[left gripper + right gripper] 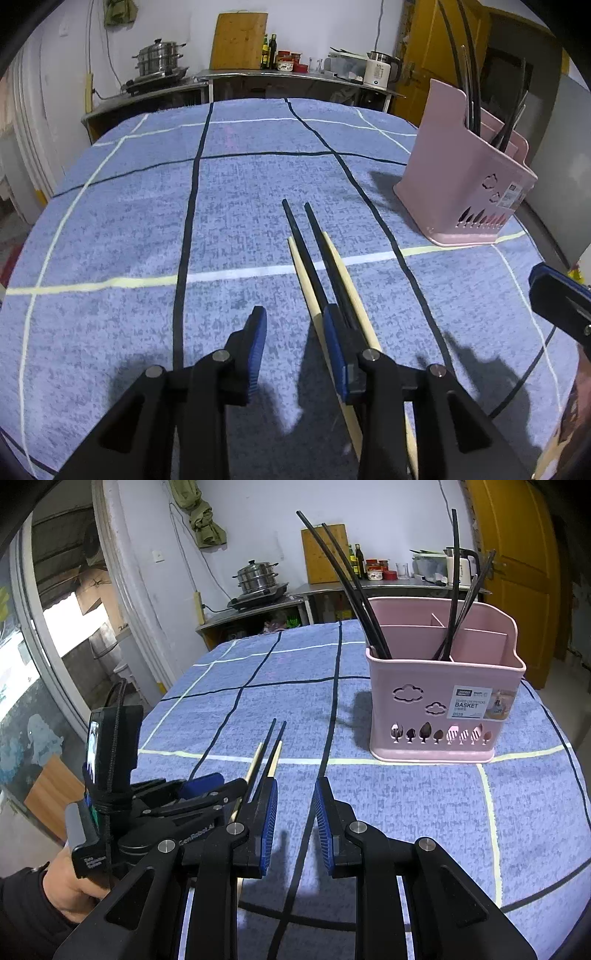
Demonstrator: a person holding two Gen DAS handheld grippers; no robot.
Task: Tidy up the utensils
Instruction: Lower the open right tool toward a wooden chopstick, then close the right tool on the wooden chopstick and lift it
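Two black chopsticks [310, 243] and two light wooden chopsticks [341, 269] lie side by side on the blue checked tablecloth [129, 221]. My left gripper [295, 321] is open just above the cloth, its right finger resting over the chopsticks' near part. The pink utensil basket [461, 173] stands at the right with several black chopsticks in it. In the right wrist view my right gripper [294, 794] is open and empty above the cloth, the same chopsticks [271, 746] lie just left of it, and the basket [439, 705] stands ahead to the right.
My left gripper's body [155, 805] and the hand holding it sit at the left of the right wrist view. A steel counter [236, 79] with a pot, bottles, a cutting board and a kettle runs behind the table. A yellow door [517, 572] is at the right.
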